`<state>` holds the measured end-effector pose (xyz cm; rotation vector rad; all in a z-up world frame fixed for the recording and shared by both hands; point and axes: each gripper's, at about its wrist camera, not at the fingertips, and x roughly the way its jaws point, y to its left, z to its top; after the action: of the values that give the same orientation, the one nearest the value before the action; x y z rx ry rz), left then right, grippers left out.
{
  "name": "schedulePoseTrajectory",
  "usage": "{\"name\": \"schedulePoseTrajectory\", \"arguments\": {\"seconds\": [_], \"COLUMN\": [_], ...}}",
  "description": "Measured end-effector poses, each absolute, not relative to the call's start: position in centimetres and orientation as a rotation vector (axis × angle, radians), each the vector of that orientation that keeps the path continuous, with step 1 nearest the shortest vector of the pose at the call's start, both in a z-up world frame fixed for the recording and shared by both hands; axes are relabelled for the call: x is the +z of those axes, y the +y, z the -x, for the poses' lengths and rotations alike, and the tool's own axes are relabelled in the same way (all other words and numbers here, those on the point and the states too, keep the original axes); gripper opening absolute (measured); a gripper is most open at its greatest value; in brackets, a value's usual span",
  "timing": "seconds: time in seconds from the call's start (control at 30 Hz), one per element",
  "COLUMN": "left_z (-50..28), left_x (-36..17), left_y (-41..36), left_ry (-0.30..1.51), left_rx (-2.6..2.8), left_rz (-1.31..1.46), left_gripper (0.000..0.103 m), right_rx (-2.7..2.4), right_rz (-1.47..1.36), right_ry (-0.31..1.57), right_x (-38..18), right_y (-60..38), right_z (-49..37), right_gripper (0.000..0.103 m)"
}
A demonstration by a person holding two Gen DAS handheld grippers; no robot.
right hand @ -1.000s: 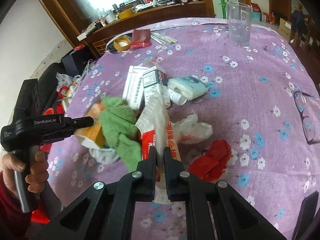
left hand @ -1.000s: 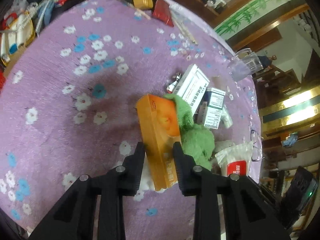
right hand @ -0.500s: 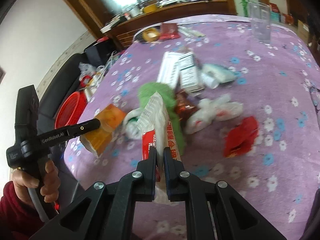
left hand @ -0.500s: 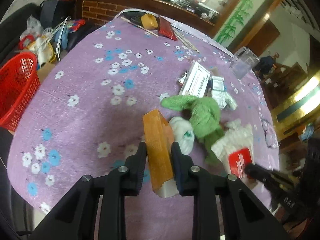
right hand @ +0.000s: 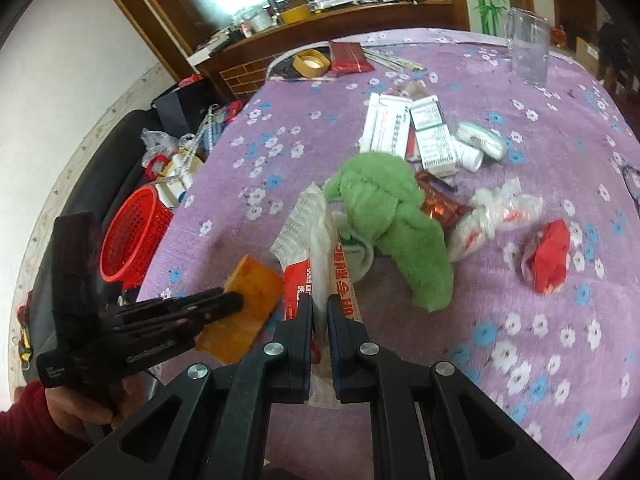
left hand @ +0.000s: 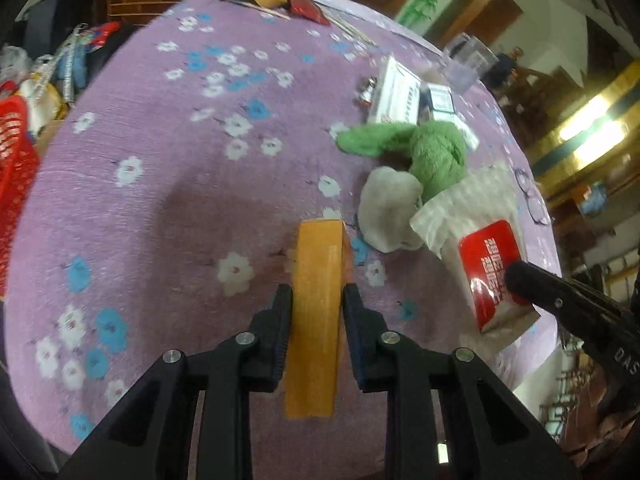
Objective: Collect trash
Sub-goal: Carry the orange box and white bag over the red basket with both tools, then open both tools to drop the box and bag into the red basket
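Note:
My left gripper (left hand: 316, 294) is shut on an orange carton (left hand: 318, 300), held edge-on above the purple flowered tablecloth (left hand: 160, 200). The right wrist view shows that carton (right hand: 248, 308) in the left gripper (right hand: 228, 300), near the table's left edge. My right gripper (right hand: 319, 304) is shut on a white and red plastic packet (right hand: 310, 248), which also shows in the left wrist view as the packet (left hand: 486, 264). A red mesh basket (right hand: 130, 236) stands on the floor beside the table.
A green cloth (right hand: 396, 216), crumpled white bag (right hand: 496, 212), red wrapper (right hand: 550, 256), white medicine boxes (right hand: 404, 128) and a clear glass (right hand: 526, 46) lie on the table. A tape roll (right hand: 310, 62) sits at the far edge. Clutter fills the floor by the basket.
Both grippers have drawn back toward the table's near left edge with their loads. The orange carton has turned edge-on in the left gripper. The basket has come into the right wrist view.

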<state>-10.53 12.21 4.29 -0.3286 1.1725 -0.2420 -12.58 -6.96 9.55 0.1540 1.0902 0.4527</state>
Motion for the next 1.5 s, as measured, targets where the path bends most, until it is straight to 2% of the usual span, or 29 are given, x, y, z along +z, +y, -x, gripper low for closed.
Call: {"name": "schedulePoseTrajectory", "arguments": {"seconds": [0.23, 0.53, 0.8, 1.03, 1.43, 1.5], "left_z": [9.7, 10.9, 13.2, 15.1, 15.7, 15.6], "left_x": [3.9, 8.0, 11.6, 12.0, 12.1, 12.1], "left_y": [11.9, 18.0, 26.8, 36.2, 43.4, 43.8], "left_ry": [1.158, 1.017, 0.903, 0.866, 0.850, 0.851], "left_rx": [-0.309, -0.220, -0.048, 0.135, 0.271, 0.272], "left_rz": [0.318, 0.361, 0.396, 0.474, 0.509, 0.509], "left_gripper": [0.022, 0.022, 0.022, 0.022, 0.022, 0.027], "right_rx": [0.354, 0.407, 0.575, 0.741, 0.837, 0.841], "right_rz": [-0.172, -0.143, -0.101, -0.044, 0.002, -0.007], "right_ry": [1.092, 1.093, 1.094, 1.086, 1.114, 1.113], "right_x": [9.9, 10.7, 12.0, 13.6, 12.8, 12.7], "right_y": [-8.0, -3.9, 4.5, 14.6, 28.8, 29.8], "right_z": [12.7, 11.5, 9.5, 8.1, 5.9, 5.4], "right_gripper": [0.008, 0.008, 0.009, 0.009, 0.010, 0.013]}}
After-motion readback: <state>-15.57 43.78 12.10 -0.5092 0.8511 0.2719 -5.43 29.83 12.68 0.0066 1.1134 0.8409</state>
